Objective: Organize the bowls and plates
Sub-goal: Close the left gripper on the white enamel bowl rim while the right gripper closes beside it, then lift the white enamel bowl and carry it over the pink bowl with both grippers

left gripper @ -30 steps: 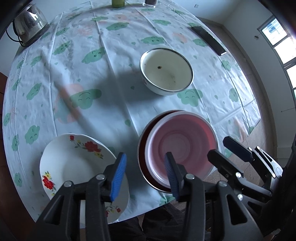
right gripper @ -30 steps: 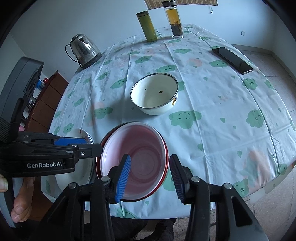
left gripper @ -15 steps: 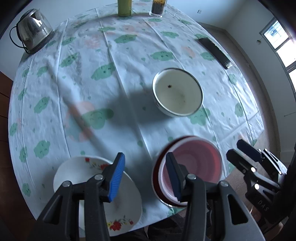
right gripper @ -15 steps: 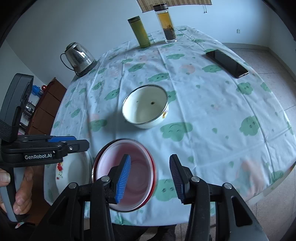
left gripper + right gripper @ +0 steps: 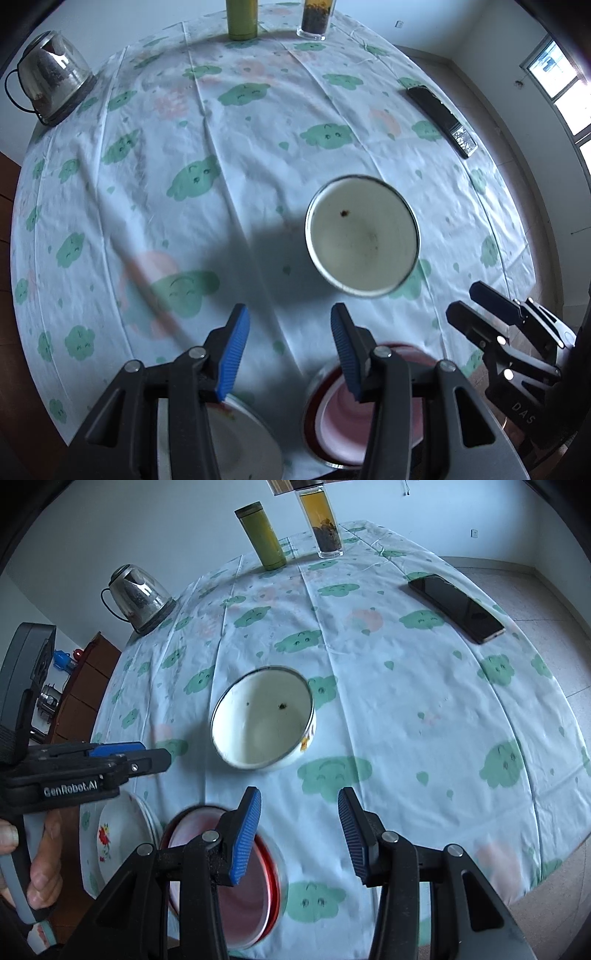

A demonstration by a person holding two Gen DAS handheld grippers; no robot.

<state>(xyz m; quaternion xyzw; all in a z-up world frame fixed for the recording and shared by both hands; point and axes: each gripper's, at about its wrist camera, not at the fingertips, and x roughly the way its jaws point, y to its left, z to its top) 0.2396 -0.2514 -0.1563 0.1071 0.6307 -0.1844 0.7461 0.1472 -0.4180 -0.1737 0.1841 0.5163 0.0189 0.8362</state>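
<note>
Lettering "GenRobot.AI" reads along my left gripper (image 5: 147, 760) at far left, its jaws spread and empty above the flowered plate (image 5: 118, 834) at the worktop's (image 5: 424, 709) near edge. Just right, the pink bowl (image 5: 240, 886) sits nested in a red one. Beyond, mid-worktop, stands the white enamel bowl (image 5: 264, 718). My right gripper (image 5: 299, 834) hangs released, holding nothing; "DAS" marks its body.

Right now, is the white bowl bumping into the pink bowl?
Apart. In the right wrist view a strip of cloud tablecloth shows between the white bowl and the pink bowl, which sits nearer the table edge.
</note>
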